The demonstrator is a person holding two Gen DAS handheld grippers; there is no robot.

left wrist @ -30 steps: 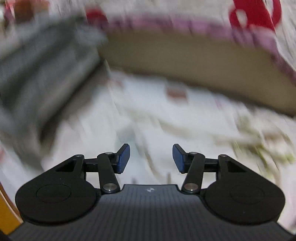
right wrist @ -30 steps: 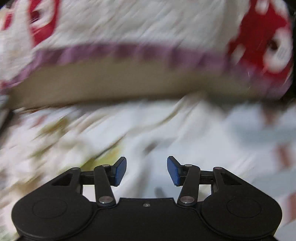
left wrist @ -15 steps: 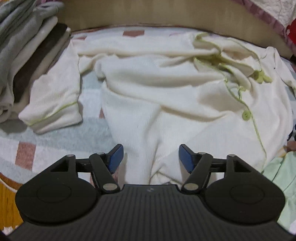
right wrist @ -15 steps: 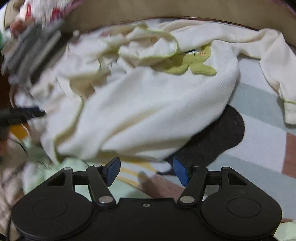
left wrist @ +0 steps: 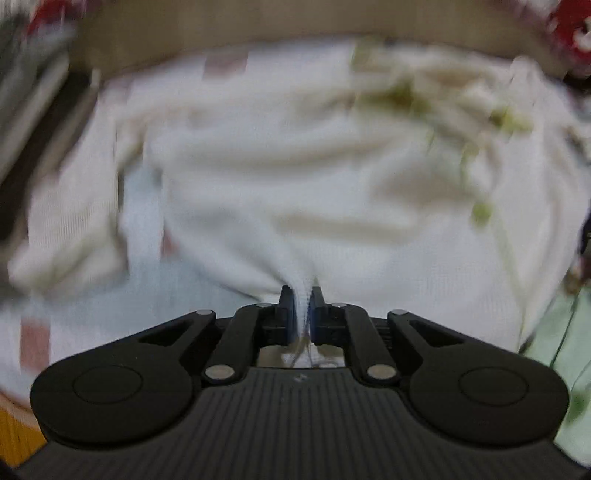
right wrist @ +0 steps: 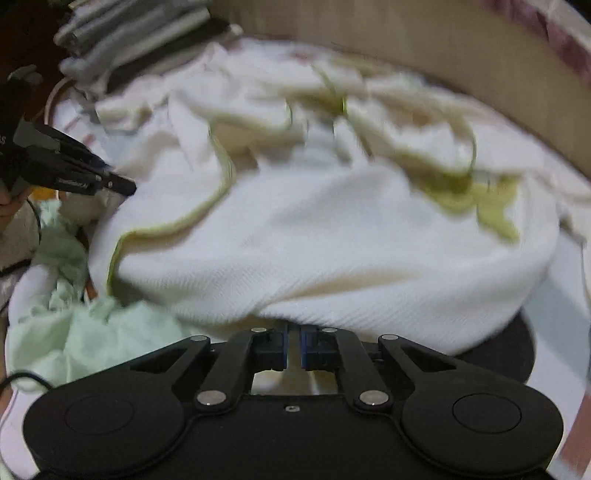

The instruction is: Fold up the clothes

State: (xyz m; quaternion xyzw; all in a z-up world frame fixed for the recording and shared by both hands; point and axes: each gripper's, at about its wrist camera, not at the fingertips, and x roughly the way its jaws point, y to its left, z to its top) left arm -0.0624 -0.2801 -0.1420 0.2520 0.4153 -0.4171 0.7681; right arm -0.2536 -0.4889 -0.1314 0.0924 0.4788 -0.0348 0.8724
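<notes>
Both my grippers are pinched on the near hem of the cream knit garment, ready to fold it.

My left gripper (left wrist: 303, 306) has its blue pads closed tight on a tuft of the cream knit garment (left wrist: 295, 177), which lies crumpled on the patterned mat (left wrist: 173, 295) in front of a tan padded edge (left wrist: 221, 40). My right gripper (right wrist: 293, 347) is also closed almost completely at the hem; a thin bit of fabric seems caught, though the hem hides the tips. I judge the ribbed knit to be light, soft and floppy, not slippery, sagging wherever unsupported, so hem corners held well apart are the best holds. A pale green cloth (right wrist: 85, 332) lies beside it, and a grey folded stack (right wrist: 140, 33) sits further back.
</notes>
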